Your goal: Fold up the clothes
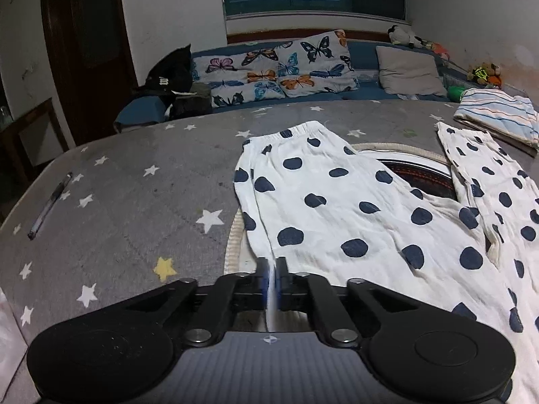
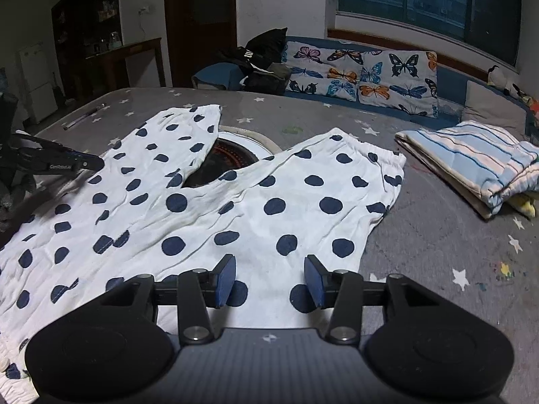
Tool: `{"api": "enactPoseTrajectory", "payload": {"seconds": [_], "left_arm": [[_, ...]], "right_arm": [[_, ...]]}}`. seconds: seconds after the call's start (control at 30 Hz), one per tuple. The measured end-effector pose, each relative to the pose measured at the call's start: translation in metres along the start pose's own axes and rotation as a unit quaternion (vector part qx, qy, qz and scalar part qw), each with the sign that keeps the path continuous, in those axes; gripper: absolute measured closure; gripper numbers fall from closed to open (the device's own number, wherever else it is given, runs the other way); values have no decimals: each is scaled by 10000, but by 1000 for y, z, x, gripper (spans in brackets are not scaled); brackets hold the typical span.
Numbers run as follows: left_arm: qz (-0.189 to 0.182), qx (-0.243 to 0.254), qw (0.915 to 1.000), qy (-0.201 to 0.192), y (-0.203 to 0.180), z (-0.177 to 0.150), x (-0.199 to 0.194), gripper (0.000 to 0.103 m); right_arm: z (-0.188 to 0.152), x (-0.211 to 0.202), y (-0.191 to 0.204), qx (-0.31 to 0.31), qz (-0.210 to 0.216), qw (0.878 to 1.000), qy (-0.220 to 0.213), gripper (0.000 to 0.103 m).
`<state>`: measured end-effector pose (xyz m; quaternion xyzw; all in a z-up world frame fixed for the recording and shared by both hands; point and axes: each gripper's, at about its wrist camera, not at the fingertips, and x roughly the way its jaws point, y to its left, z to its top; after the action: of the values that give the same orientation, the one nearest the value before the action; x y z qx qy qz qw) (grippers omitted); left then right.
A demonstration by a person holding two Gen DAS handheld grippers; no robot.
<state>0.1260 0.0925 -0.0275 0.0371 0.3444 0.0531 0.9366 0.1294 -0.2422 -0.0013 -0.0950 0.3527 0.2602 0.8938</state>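
Grey star-printed cloth [image 1: 134, 181] covered the work surface, with a round inset plate [image 2: 229, 161] partly exposed at its centre; behind it stood a blue sofa with butterfly cushions [image 1: 279, 67], a dark window and a brown door. A pen [image 1: 50, 205] lay near the far left edge, and a folded striped garment [image 2: 478, 165] sat well apart to the right. The polka-dot trousers [image 2: 209, 215] lay spread flat across the middle, both legs pointing away and parted over the plate. The left gripper [image 1: 271, 269] was clamped on a thin edge of the trousers at their left side, its pads pinching the white fabric between them. The right gripper [image 2: 269, 279] hovered over the near right part with its fingers [image 2: 226, 279] moderately apart and nothing between them. The fabric appeared light, thin, crinkled and limp; it would likely sag and drag, so hems, waistband or side seams looked the surest places to pinch.
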Motion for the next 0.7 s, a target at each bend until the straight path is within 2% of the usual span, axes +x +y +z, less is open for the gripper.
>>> {"api": "enactPoseTrajectory", "payload": {"seconds": [0.33, 0.57, 0.7], "left_arm": [[726, -137, 9972, -64, 19, -8, -10, 102], [726, -50, 9973, 39, 24, -10, -12, 101], [545, -107, 9983, 150, 26, -2, -17, 95]], "right_arm": [[-13, 1, -9, 76, -67, 9998, 150, 57], [-15, -6, -11, 30, -75, 9997, 224, 57], [-10, -9, -13, -27, -52, 9996, 265, 57]]}}
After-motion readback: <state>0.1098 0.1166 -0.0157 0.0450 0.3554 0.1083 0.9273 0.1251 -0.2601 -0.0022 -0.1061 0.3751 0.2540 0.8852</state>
